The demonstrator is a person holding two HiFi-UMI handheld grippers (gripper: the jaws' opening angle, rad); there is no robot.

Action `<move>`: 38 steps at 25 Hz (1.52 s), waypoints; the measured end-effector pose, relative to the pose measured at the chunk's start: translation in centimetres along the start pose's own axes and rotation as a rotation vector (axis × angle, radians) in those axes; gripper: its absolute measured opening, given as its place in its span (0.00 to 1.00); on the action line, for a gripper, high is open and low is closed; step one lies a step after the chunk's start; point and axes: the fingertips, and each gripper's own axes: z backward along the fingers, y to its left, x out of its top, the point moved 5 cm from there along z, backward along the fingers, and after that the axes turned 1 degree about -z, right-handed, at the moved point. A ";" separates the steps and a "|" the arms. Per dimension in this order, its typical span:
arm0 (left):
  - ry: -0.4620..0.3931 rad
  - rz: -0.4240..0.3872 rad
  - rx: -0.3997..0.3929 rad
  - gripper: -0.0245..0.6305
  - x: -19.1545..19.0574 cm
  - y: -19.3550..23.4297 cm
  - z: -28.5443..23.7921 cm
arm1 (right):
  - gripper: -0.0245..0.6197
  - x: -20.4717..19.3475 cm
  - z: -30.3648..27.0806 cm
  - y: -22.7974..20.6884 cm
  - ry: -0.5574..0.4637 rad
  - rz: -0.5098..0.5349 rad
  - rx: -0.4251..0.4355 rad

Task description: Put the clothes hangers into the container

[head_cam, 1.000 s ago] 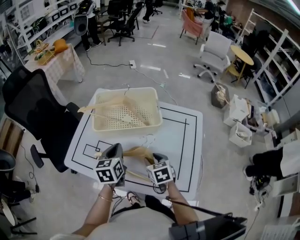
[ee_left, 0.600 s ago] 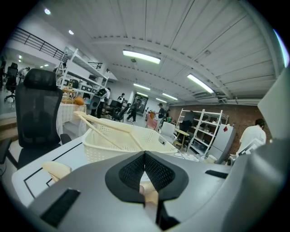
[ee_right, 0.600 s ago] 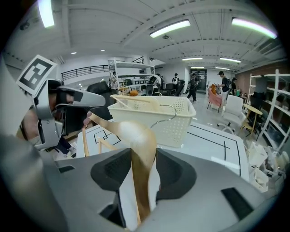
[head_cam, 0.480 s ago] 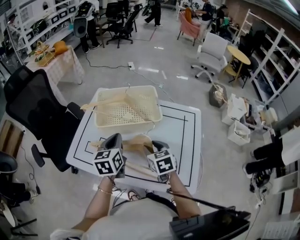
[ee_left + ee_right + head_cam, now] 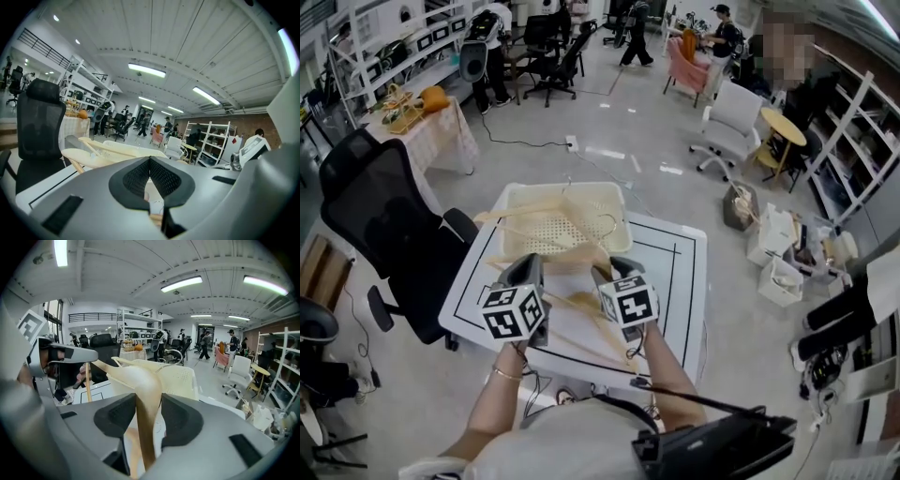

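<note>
- A pale wooden clothes hanger with a metal hook (image 5: 145,385) is held off the near part of the white table with black line markings (image 5: 675,281). It is not yet in the container, so this part of the task is judged to be unfinished.
- Thin tan lines are seen on the table under the held hanger. Whether they belong to its crossbar or to another hanger cannot be told.
- Farther off, at the table's far edge, stands the cream perforated plastic basket (image 5: 180,378). Wooden hangers are already laid in it, one of them (image 5: 502,217) jutting out over its left rim. The task is therefore judged to be partly done, with the held hanger yet to be carried across the table and lowered in.
- Both forearms are stretched forward from the near edge, close together, so that the hanger spans the two tools.
- The left gripper (image 5: 527,272) is pointed only slightly downward. Its jaws are drawn nearly together, with a sliver of wood seen low between them. The hanger's left end is judged to be pinched there, since the hanger's arm is seen to end at this jaw tip in the right gripper view.
- The right gripper (image 5: 614,272) is tilted more steeply downward. Its jaws stand wide and are pressed on the hanger's broad curved shoulder, which fills the gap between the pads.
</note>
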 end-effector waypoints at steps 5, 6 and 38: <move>-0.038 -0.053 0.000 0.05 3.6 -0.4 -0.1 | 0.31 3.9 -0.2 -1.2 -0.043 0.013 -0.017; -0.046 -0.066 -0.001 0.05 4.3 -0.6 -0.1 | 0.31 4.6 -0.1 -1.3 -0.055 0.016 -0.017; -0.108 -0.103 0.061 0.05 11.9 1.5 -10.2 | 0.31 20.5 -12.1 -5.8 -0.213 0.092 0.153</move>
